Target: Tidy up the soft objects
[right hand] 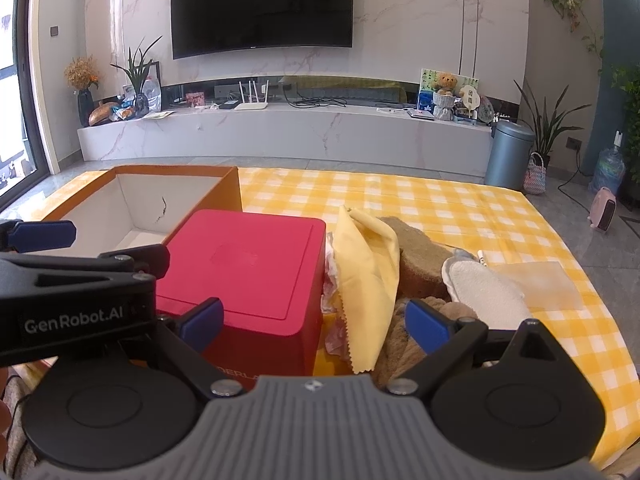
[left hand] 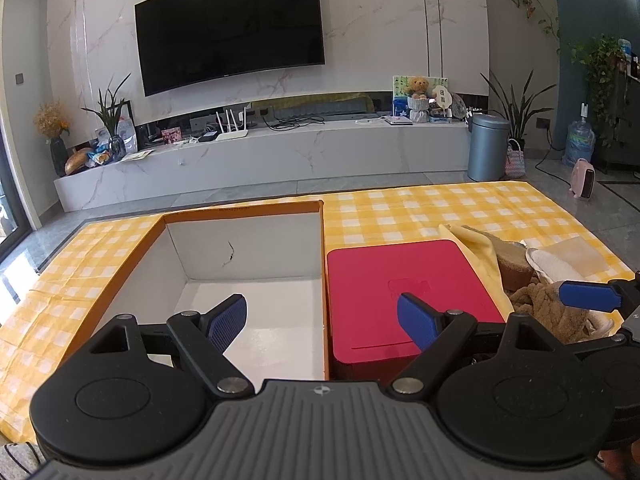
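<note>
Both jaws wide apart, holding nothing.
Orange box (left hand: 256, 264) sits open on the checked counter (left hand: 420, 212); red box (right hand: 248, 272) touches it; soft pile (right hand: 404, 264) just beside; my left gripper (left hand: 322, 322) and right gripper (right hand: 314, 322) hover above.

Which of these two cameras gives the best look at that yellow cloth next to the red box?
The right wrist view. There the yellow cloth shows nearly whole, draped over the pile beside the red box, down to its zigzag edge. The left wrist view catches only a strip of it behind the box's right edge.
</note>
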### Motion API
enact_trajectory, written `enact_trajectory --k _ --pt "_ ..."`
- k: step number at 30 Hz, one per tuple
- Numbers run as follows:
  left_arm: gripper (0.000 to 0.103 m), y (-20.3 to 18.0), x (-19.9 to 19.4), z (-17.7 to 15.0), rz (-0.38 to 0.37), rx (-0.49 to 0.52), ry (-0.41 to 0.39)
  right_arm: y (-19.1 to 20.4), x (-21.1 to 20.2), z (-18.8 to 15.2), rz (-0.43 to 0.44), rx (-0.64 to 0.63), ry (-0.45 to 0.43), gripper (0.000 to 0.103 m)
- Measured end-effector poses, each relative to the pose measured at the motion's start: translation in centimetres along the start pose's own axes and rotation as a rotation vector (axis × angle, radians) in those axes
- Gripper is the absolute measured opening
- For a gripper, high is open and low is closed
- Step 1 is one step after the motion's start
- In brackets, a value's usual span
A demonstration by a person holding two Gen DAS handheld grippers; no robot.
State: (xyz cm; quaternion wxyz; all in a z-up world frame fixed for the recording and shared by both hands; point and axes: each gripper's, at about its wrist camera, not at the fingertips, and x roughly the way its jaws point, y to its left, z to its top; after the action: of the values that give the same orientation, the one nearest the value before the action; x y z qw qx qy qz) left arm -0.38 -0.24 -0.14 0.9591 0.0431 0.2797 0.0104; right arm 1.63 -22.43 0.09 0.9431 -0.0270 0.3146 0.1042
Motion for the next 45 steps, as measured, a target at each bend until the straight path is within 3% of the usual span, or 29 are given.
enact_trajectory --k 41,45 --pt "0.100 0.53 0.24 -0.04 -0.021 -0.009 0.036 -0.36 0.18 -0.22 -0.016 -0.006 -0.016 0.096" --pt "0.100 0.34 -0.06 0.15 -0.023 0.025 0.021 -0.58 0.03 -0.15 -0.007 -0.008 -0.018 0.096"
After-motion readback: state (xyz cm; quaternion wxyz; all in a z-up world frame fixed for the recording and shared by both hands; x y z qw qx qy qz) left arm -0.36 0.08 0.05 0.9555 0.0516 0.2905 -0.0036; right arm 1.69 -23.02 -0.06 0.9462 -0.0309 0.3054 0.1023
